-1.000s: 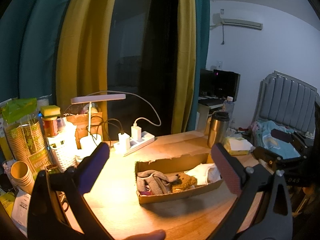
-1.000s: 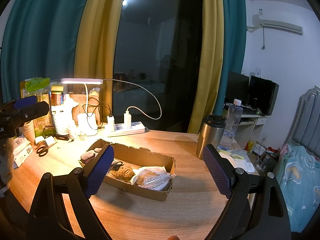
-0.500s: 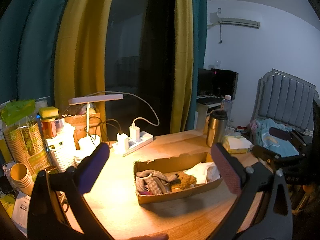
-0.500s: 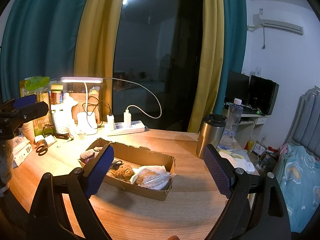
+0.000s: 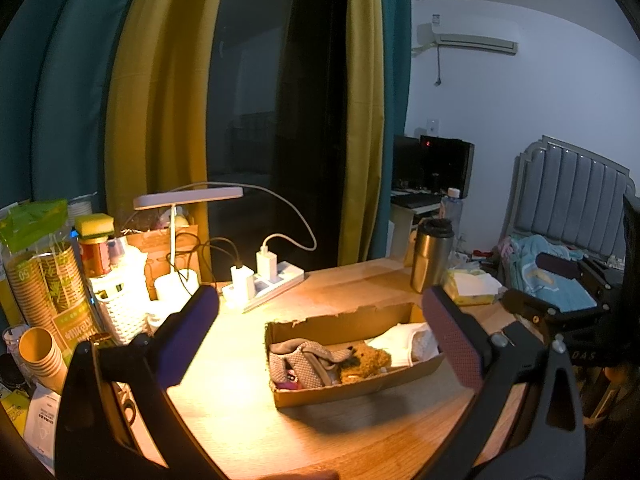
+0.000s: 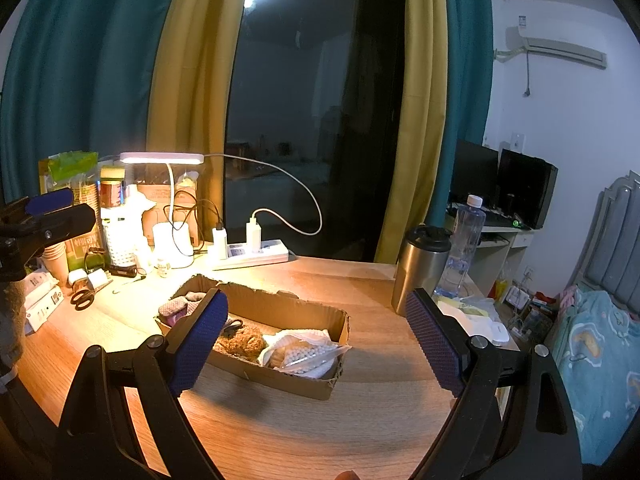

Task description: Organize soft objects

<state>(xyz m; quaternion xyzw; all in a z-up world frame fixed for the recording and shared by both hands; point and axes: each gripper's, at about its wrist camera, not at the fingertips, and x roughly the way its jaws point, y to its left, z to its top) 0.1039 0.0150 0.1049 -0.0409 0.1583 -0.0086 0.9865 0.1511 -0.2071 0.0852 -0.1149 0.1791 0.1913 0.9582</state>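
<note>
A shallow cardboard box (image 5: 360, 390) lies on the wooden desk. It holds a grey knitted piece (image 5: 304, 360), a brown plush toy (image 5: 368, 358) and a white cloth (image 5: 404, 344). My left gripper (image 5: 318, 306) hangs open above and short of the box, with nothing between its fingers. In the right wrist view the same box (image 6: 280, 376) shows the grey-pink knit (image 6: 176, 306), the brown plush (image 6: 242, 342) and a clear bag of white beads (image 6: 304, 354). My right gripper (image 6: 316, 306) is open and empty, just before the box.
A steel tumbler (image 6: 420, 268) and a water bottle (image 6: 464, 244) stand right of the box. A lit desk lamp (image 6: 162, 158), a power strip (image 6: 252, 252), scissors (image 6: 82, 300), paper cups (image 5: 40, 352) and a white basket (image 5: 120, 312) crowd the left. A tissue pack (image 5: 468, 286) lies by the right edge.
The left wrist view has swung very slightly, shifting the scene a little to the left. The right gripper has hardly moved. Both grippers stay open and the box contents are unchanged.
</note>
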